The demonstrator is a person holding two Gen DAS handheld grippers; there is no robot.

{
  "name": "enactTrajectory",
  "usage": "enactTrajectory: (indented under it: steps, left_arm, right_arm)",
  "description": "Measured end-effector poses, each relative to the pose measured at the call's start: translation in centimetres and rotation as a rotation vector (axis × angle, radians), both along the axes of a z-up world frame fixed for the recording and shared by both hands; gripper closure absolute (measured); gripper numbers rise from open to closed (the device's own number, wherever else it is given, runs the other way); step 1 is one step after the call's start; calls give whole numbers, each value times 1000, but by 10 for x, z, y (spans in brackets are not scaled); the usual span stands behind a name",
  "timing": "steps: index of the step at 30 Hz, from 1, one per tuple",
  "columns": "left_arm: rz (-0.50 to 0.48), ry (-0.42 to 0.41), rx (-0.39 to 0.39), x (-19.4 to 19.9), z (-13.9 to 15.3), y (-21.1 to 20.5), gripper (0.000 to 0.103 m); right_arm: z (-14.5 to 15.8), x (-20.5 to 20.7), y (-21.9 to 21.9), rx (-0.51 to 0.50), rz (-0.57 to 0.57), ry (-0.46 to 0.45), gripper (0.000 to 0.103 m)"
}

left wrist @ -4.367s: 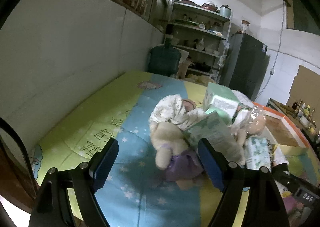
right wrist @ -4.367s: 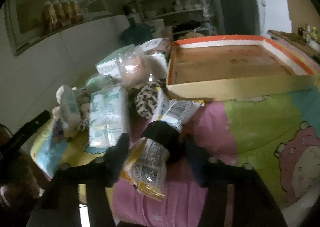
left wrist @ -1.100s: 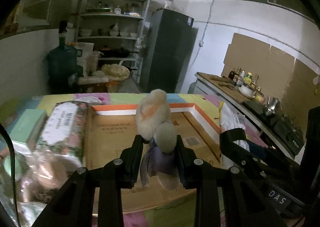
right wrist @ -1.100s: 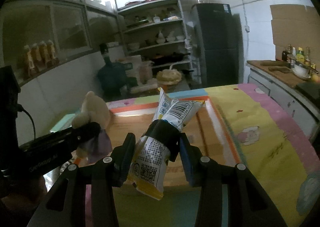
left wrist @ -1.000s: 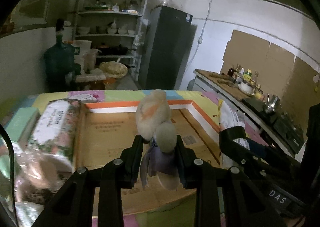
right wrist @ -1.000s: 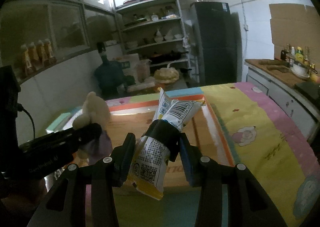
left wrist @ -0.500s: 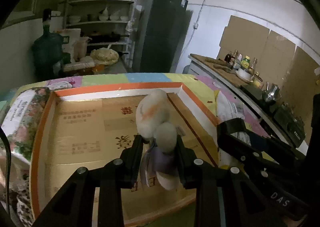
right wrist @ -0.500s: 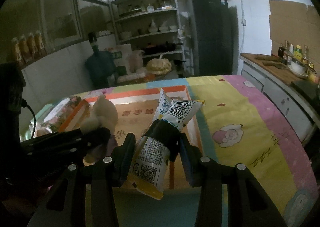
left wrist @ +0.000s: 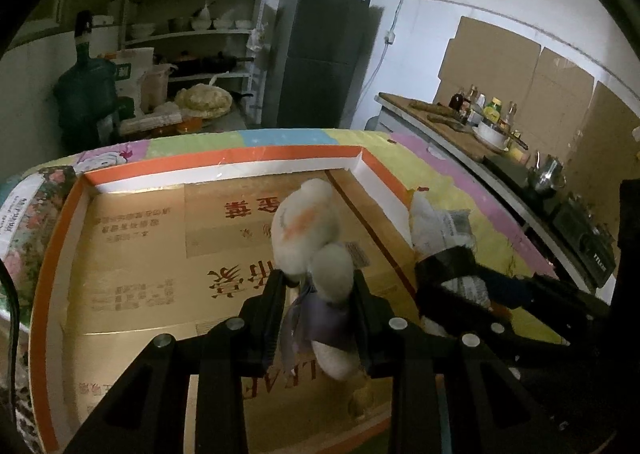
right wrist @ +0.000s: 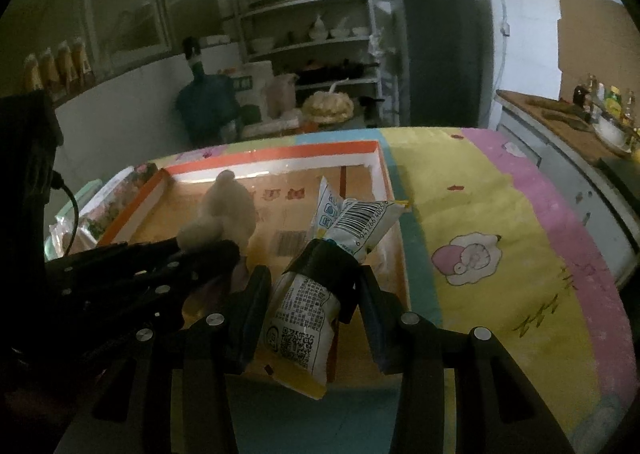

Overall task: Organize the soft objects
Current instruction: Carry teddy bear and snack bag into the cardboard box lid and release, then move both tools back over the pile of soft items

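2 wrist views | angled down, close | share cardboard tray (left wrist: 224,162)

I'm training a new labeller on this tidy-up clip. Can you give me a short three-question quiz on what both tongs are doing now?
1. True or false: the left tongs grip a plush toy.
2. What do the right tongs hold? A) snack packet B) tissue pack C) nothing
3. Fill in: both items hang over the orange-rimmed ____.

Key: 1 true. 2 A, the snack packet. 3 cardboard tray.
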State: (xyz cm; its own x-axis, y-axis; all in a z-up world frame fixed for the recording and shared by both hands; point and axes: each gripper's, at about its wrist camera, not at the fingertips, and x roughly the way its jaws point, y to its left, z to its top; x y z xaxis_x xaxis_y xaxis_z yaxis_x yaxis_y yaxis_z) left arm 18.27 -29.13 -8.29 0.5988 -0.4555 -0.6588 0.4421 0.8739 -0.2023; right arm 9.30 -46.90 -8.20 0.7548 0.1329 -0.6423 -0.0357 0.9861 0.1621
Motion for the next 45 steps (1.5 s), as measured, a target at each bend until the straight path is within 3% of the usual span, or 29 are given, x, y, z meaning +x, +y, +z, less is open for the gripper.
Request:
enactTrajectory:
  steps: [7,12,24,27,32,45]
  left_arm:
    - [-1,32,-22,7,-4,3,61]
    - [17,49,-36,9,-3,8,45]
    - [36,-11,-51,2,11,20,22]
    - [40,-47,-49,-3,19,25,20]
    - [52,-96,-39,-11,30,38,20]
    - [115,-170,-37,-29,53,83,20]
  right_arm:
    - [-3,6,-2,25,30,13,56]
    - [0,2,-1,26,36,-7,54]
    - [5,-5,-2,28,15,-45,52]
    - [9,-8,-1,32,4,-55,45]
    - [17,-17,4,40,-19,-83,42]
    - [38,-35,42,65,-16,-140,40]
